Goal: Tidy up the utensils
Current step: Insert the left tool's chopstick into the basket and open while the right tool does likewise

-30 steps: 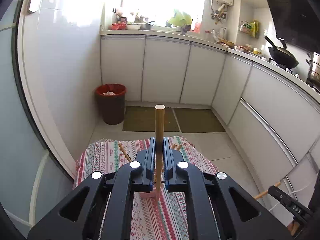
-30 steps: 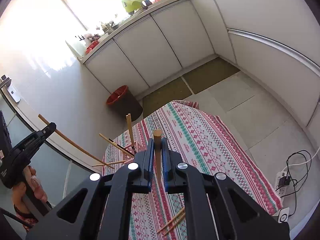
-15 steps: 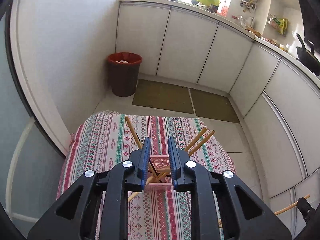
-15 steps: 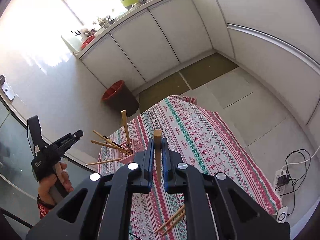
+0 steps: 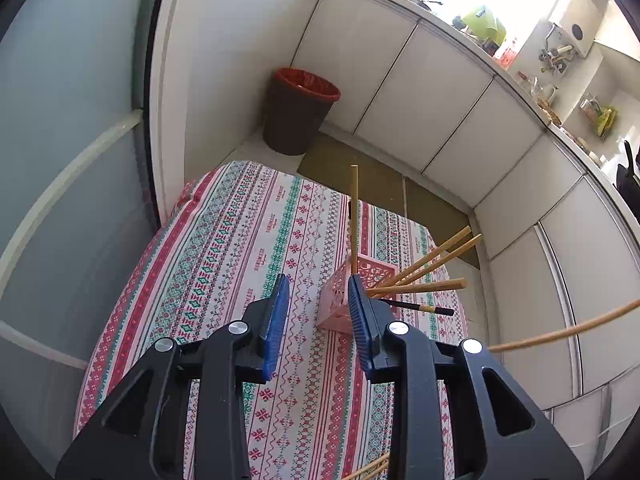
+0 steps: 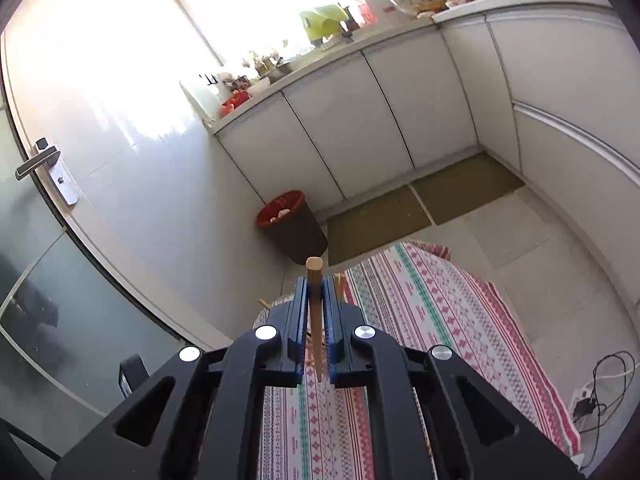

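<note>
The left gripper point(image 5: 316, 304) has its blue pads point(image 5: 276, 320) parting with nothing between them; the pink holder point(image 5: 352, 292) sits just beyond its right pad, at centre frame on the striped tablecloth point(image 5: 224, 264). One chopstick point(image 5: 354, 220) stands nearly upright in the holder, while others point(image 5: 432, 260) fan out toward the right. The right gripper point(image 6: 315, 312) is clenched on a single wooden chopstick point(image 6: 314, 276), its long axis running up along the fingers, blunt end topmost. From that view the holder is almost hidden behind the fingers, so this chopstick probably needs carrying forward and tipping thin end down into it. The sticks look slim, pale and smooth.
</note>
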